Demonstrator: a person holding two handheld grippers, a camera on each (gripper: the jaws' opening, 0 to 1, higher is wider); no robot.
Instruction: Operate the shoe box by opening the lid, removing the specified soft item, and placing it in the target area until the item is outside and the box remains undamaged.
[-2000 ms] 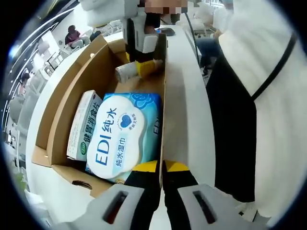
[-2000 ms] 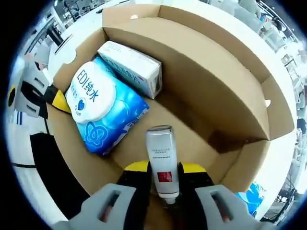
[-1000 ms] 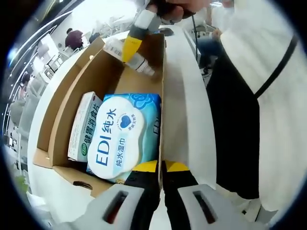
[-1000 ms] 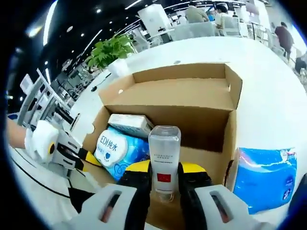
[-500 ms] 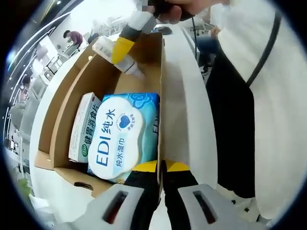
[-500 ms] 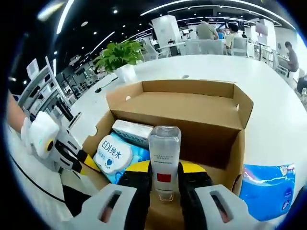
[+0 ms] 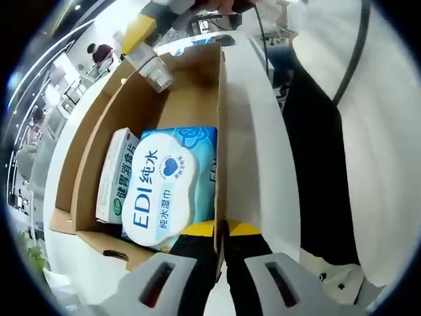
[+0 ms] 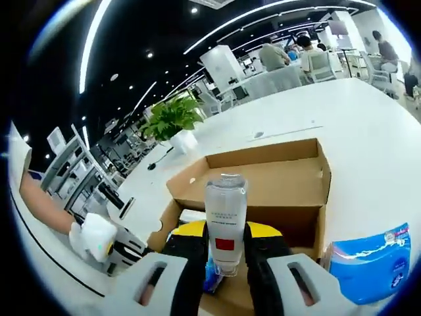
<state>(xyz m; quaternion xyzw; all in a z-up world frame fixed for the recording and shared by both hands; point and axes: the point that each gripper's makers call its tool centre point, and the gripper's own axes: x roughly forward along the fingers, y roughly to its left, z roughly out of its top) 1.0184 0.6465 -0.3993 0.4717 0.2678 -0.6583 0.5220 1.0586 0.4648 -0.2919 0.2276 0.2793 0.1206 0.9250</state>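
Note:
The open cardboard shoe box (image 7: pixel 85 155) lies on a white table. Inside it, a blue soft pack of wet wipes (image 7: pixel 168 181) rests beside a white and green carton (image 7: pixel 114 174). My left gripper (image 7: pixel 221 230) is shut on the box's near side wall. My right gripper (image 8: pixel 225 232) is shut on a clear bottle (image 8: pixel 225 210) with a red label, held upright above the box (image 8: pixel 263 178). In the left gripper view the bottle (image 7: pixel 151 69) hangs over the box's far end, under the right gripper's yellow fingertips (image 7: pixel 140 27).
Another blue soft pack (image 8: pixel 368 263) lies on the white table (image 8: pixel 368 131) just right of the box. A potted plant (image 8: pixel 172 118) stands behind the box. A person's dark and white clothes (image 7: pixel 342 131) are close along the table edge. People sit at far desks.
The right gripper has lifted the bottle up out of the box and higher above it. The left gripper has kept its hold on the box wall, and the box's contents have stayed put.

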